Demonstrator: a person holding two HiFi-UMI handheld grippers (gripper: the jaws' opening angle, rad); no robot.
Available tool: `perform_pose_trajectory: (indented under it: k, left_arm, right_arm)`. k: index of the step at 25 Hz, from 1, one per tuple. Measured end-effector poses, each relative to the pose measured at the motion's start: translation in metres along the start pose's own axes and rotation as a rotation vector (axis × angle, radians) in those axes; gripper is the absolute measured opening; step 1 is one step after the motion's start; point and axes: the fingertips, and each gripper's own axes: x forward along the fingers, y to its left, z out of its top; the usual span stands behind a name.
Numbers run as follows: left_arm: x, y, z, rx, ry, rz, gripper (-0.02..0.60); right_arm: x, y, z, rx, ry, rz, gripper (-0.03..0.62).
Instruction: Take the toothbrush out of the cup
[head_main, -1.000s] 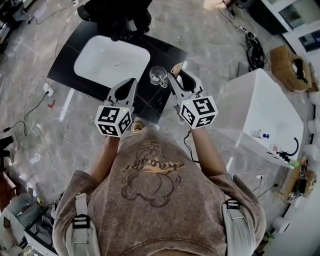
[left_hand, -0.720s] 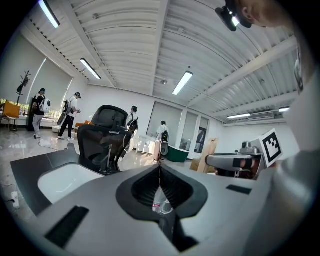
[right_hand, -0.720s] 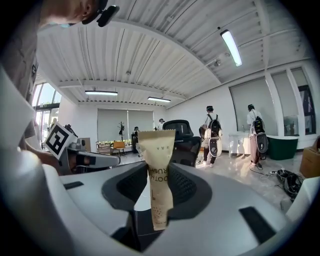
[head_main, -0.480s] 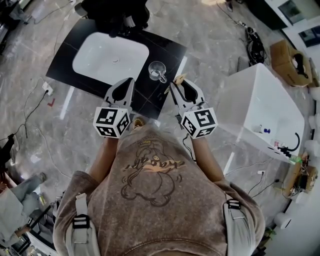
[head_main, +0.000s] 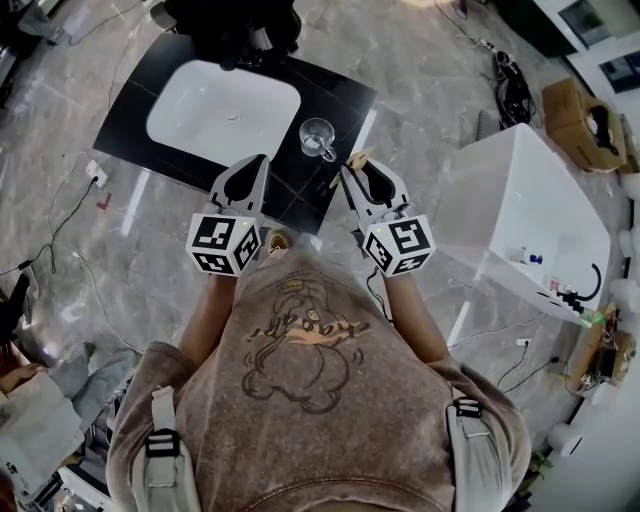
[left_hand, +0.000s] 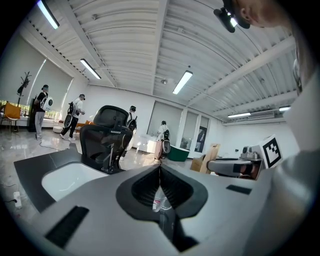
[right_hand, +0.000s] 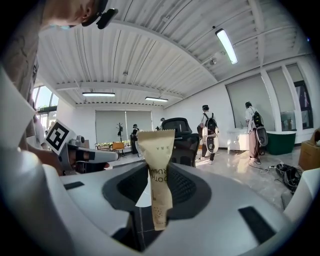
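Just beside cup (head_main: 318, 138): wrapped toothbrush (right_hand: 159, 170) gripped between closing jaws of right gripper (head_main: 348, 170); left gripper (head_main: 262, 161) clenched on nothing, above counter (head_main: 300, 200) near sink (head_main: 222, 112).

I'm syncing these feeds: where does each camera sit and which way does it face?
Head view: on the person's head, facing steeply down at the black counter, sink and cup; torso, forearms, both grippers show.
Left gripper view: on the left gripper, facing along its shut jaws toward the sink; own jaws show.
Right gripper view: on the right gripper, facing along jaws clamping the wrapped toothbrush.
Shared: both gripper views show the black chair and the other gripper.
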Motion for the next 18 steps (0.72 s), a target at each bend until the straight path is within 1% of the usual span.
perform_pose_trajectory:
  k: [18]
  left_arm:
    - [-0.0024,0.0038,-0.0056,-0.015,0.007,0.007,0.017]
  right_arm:
    - [0.0047,0.0010,-0.0024,0.015,-0.001,0.006,0.133]
